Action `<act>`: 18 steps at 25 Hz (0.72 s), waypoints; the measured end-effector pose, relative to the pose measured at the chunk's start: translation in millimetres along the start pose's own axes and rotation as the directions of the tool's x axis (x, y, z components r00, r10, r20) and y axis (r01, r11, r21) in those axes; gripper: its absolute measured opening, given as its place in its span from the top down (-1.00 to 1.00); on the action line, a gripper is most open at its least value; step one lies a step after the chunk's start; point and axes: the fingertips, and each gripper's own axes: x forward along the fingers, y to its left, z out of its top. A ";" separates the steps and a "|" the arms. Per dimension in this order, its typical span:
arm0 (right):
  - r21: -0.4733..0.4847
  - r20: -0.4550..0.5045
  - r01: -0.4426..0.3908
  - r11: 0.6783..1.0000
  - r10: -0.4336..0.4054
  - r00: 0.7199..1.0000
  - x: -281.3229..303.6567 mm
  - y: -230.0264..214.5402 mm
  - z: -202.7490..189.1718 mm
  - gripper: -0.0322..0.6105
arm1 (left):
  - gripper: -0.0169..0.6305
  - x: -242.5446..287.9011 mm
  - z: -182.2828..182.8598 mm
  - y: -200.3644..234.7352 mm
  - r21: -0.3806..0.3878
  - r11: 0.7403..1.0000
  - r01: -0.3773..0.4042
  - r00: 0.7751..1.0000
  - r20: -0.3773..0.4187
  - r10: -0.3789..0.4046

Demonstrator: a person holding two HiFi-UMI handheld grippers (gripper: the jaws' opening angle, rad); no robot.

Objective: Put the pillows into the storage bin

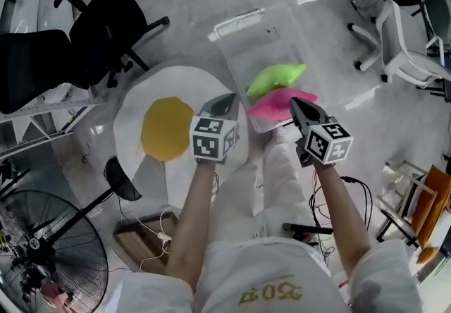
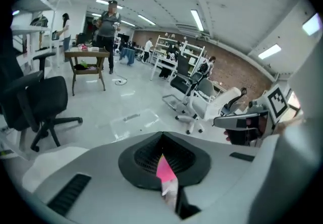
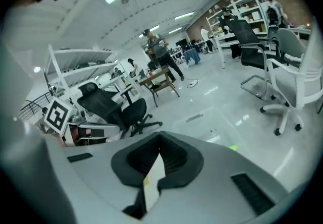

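– Pink pillow (image 1: 278,102) lies at the near end of the clear storage bin (image 1: 236,25), at twelve o'clock from the person's feet. The green pillow (image 1: 276,79) is just beyond it, touching. Is the job finished?

– Not by my reckoning. From above I cannot tell whether the pink one sits wholly inside or rides on the near rim. If it is on the rim, it may slide out onto the floor.

– And the grippers?

– The left gripper (image 1: 225,101) and the right gripper (image 1: 297,103) both hang over the near end of the bin, each with its jaws together and clamped on nothing. A pink sliver (image 2: 164,169) shows through the slit of the left one in its own view. I judge that to be the pillow below, not pinched cloth.

– What of the egg-shaped cushion (image 1: 165,128) at ten o'clock?

– If it counts as a pillow, that is where the trouble lies. It looks broader than the bin, so it would need folding, and if it springs back it could heave the other two out. Shut jaws would only prod it, so they must part first. The bin looks light and the floor glossy, so a hard shove could skate it away. The cables (image 1: 165,222) at seven o'clock could catch a foot on the turn.
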 end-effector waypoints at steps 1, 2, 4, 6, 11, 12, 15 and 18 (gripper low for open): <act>0.008 0.028 -0.017 1.000 0.017 0.999 -6.9 12.6 11.8 0.86 | 0.91 -17.7 8.3 -2.8 -0.038 0.999 0.031 0.999 0.032 -0.030; 0.006 0.055 -0.036 0.999 0.035 0.998 -16.0 26.4 21.1 0.86 | 0.91 -36.7 14.1 -6.9 -0.069 0.996 0.062 0.996 0.067 -0.057; -0.018 0.113 -0.072 0.997 0.074 0.991 -37.3 57.3 36.2 0.86 | 0.91 -76.4 21.1 -13.7 -0.098 0.991 0.096 0.988 0.134 -0.082; -0.053 0.176 -0.093 0.994 0.100 0.979 -56.9 84.6 53.4 0.86 | 0.91 -111.0 30.1 -16.1 -0.084 0.993 0.082 0.979 0.194 -0.065; -0.217 0.250 -0.049 0.975 0.104 0.963 -94.4 143.8 82.7 0.86 | 0.91 -176.6 40.1 -14.0 -0.054 0.998 -0.029 0.965 0.259 0.042; -0.247 0.247 -0.031 0.969 0.094 0.965 -101.0 155.2 84.9 0.86 | 0.91 -188.7 40.0 -13.2 -0.074 0.996 -0.042 0.962 0.265 0.060; -0.261 0.280 0.000 0.965 0.076 0.957 -123.4 180.1 93.3 0.86 | 0.91 -221.6 43.7 -23.1 -0.120 0.993 -0.018 0.943 0.329 0.057; -0.290 0.318 0.052 0.956 0.045 0.947 -137.0 193.9 96.7 0.86 | 0.91 -246.3 49.1 -32.7 -0.103 0.995 -0.002 0.921 0.388 0.042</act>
